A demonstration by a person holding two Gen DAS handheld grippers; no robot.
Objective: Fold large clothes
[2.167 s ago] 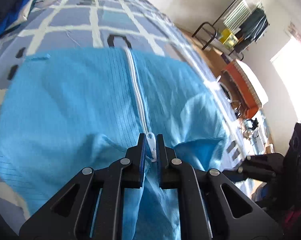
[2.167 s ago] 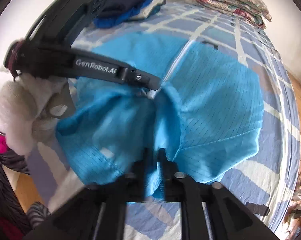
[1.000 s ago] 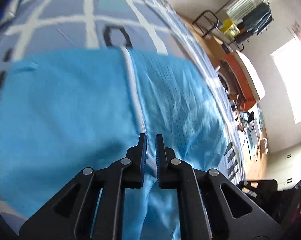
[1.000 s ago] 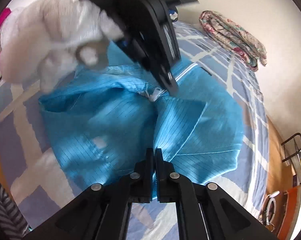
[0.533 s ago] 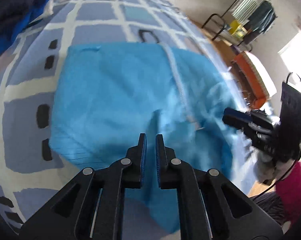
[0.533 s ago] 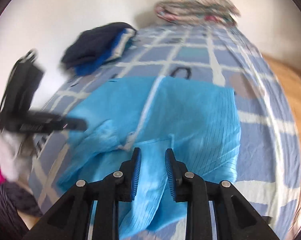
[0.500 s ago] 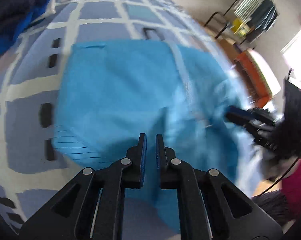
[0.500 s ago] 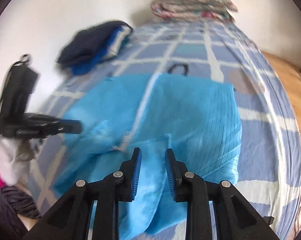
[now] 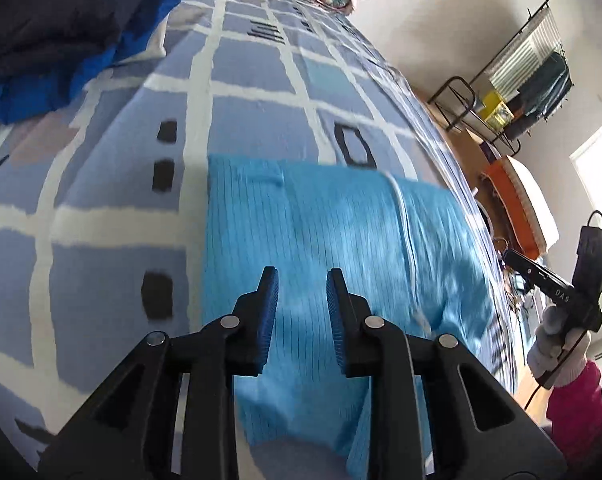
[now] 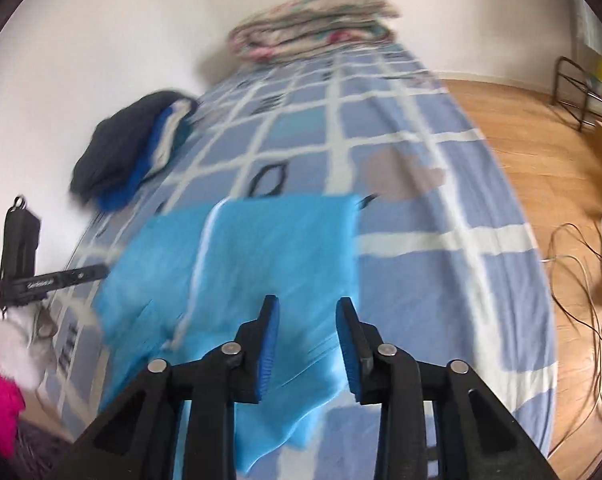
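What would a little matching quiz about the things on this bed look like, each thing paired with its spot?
Things:
1. blue garment
2. quilt
3. dark clothes
4. rack

Places:
A. folded at the bed's far end
B. on the floor beside the bed
C. spread flat under both grippers
D. piled by the wall

Pairs: 1-C, 2-A, 3-D, 4-B
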